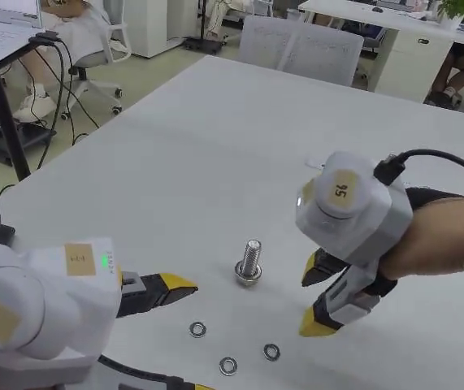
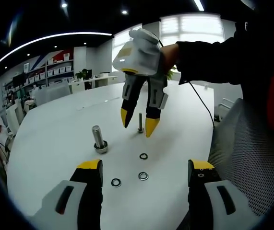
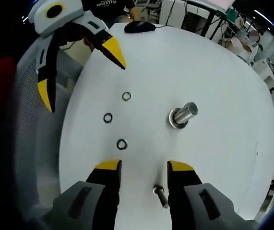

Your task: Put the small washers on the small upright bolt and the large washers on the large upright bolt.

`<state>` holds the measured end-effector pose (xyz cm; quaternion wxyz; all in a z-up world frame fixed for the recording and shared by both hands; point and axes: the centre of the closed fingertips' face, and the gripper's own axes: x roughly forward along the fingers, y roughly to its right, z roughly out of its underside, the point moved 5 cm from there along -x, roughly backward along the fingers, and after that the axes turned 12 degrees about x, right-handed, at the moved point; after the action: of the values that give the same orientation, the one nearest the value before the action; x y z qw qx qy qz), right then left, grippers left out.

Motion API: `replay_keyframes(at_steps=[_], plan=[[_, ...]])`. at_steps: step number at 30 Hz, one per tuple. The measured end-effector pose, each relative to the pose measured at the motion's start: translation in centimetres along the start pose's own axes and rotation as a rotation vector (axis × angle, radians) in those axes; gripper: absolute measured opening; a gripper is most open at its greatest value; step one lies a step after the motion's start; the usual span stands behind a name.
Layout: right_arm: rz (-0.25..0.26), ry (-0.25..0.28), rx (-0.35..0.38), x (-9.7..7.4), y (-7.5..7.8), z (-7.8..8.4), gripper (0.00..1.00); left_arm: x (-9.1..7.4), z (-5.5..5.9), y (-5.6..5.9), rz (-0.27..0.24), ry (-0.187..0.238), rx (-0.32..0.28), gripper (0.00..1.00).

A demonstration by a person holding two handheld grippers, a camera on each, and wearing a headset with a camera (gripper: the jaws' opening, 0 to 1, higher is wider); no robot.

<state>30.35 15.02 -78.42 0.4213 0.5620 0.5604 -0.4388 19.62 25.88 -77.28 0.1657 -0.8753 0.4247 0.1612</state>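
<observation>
**Mia:** What step is this?

**Ben:** I think it's just before the first pick. Three small washers (image 2: 143,176) lie loose on the white table (image 1: 215,162), near the big bolt (image 1: 250,262). I'd say none is on a bolt yet.

**Mia:** Is a claw holding one?

**Ben:** No. The left claw (image 2: 146,165) has its jaws wide apart with nothing in them. The right claw (image 3: 144,166) is spread apart too, and it's empty.

**Mia:** Where's the small bolt?

**Ben:** The small bolt (image 3: 160,195) stands right between the right claw's jaws. As far as I can tell, it isn't touching them.

**Mia:** What comes next?

**Ben:** I think a claw must go down to one washer and pinch it. The washers are thin and flat, so it has to catch the edge with care. Then it lifts the washer and drops the hole over the small bolt.

**Mia:** Do the views differ?

**Ben:** Yes. Both gripper views let you see the small bolt, but in the head view the right claw sits in front of that spot. The head view gives the best look at the ring (image 1: 249,279) round the big bolt's foot. I can't tell if it's a large washer or part of the bolt
</observation>
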Motion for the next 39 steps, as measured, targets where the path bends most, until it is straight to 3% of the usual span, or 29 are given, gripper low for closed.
replay_keyframes(at_steps=[16, 30, 39], plan=[[-0.056, -0.054, -0.083, 2.4, -2.8, -1.2, 0.32, -0.1, -0.1, 0.0, -0.005, 0.004, 0.001, 0.71], [-0.070, -0.091, -0.106, 4.0, -3.6, -0.7, 0.25, -0.1, -0.2, 0.0, -0.007, 0.008, 0.000, 0.70], [-0.041, -0.100, -0.135, 4.3, -3.4, -0.5, 0.23, -0.1, -0.2, 0.0, -0.007, 0.010, 0.000, 0.70]])
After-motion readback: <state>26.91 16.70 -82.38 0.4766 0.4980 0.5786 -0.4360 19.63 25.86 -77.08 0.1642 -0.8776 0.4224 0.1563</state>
